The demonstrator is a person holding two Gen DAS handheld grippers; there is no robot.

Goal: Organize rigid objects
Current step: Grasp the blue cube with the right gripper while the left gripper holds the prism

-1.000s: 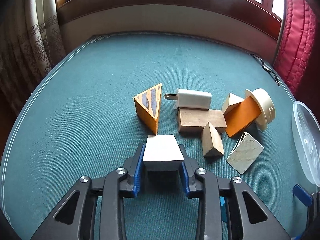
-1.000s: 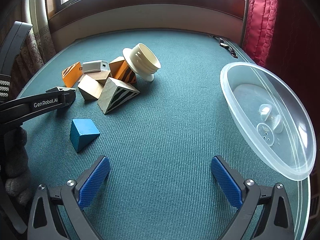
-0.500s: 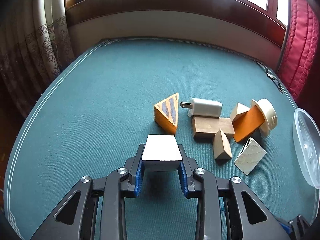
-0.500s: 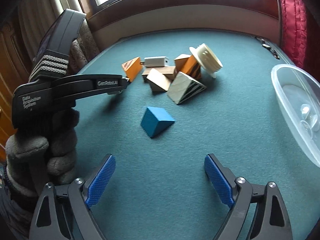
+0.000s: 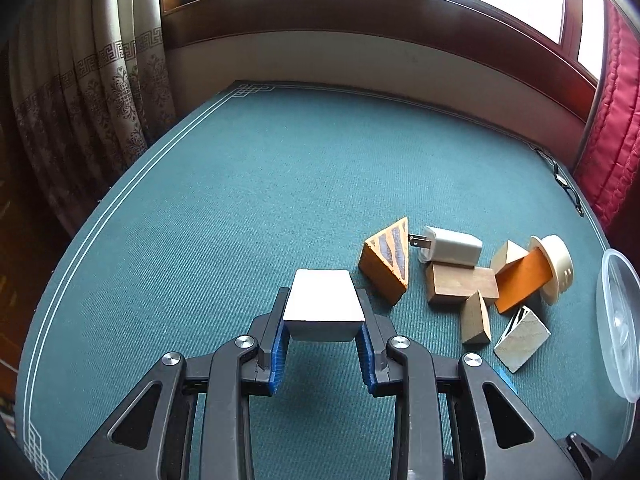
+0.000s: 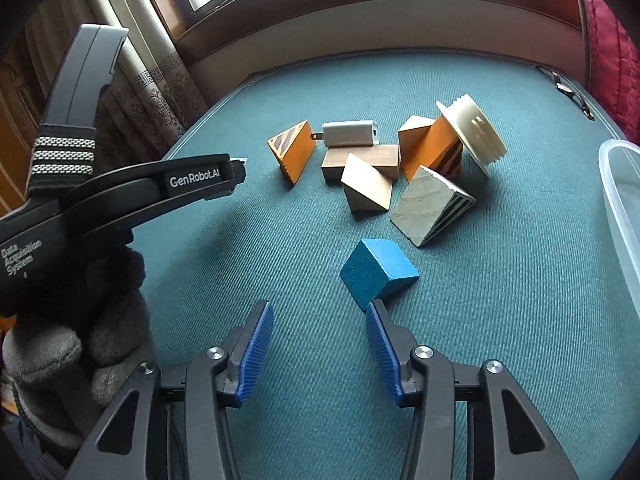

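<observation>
Left gripper [image 5: 323, 334] jaws clenched on white block [image 5: 323, 305]; right gripper [image 6: 316, 346] jaws closing, empty.

The table [image 5: 280, 184] is wearing a ribbed teal cloth, matt and coarse. Between the left gripper [image 5: 323, 320] jaws, a smooth white block [image 5: 323, 306] is showing a matt painted face; the pads [image 5: 277, 354] gripping it are looking like ridged blue rubber on glossy black plastic arms. Just ahead of the right gripper [image 6: 318, 344] jaws, a blue block [image 6: 378, 272] is showing rough matt paint. Beyond it, bare wooden wedges [image 6: 366, 188] are lying by a smooth white plastic charger [image 6: 350, 133]. A grey knitted glove [image 6: 68, 344] is covering the hand.
</observation>
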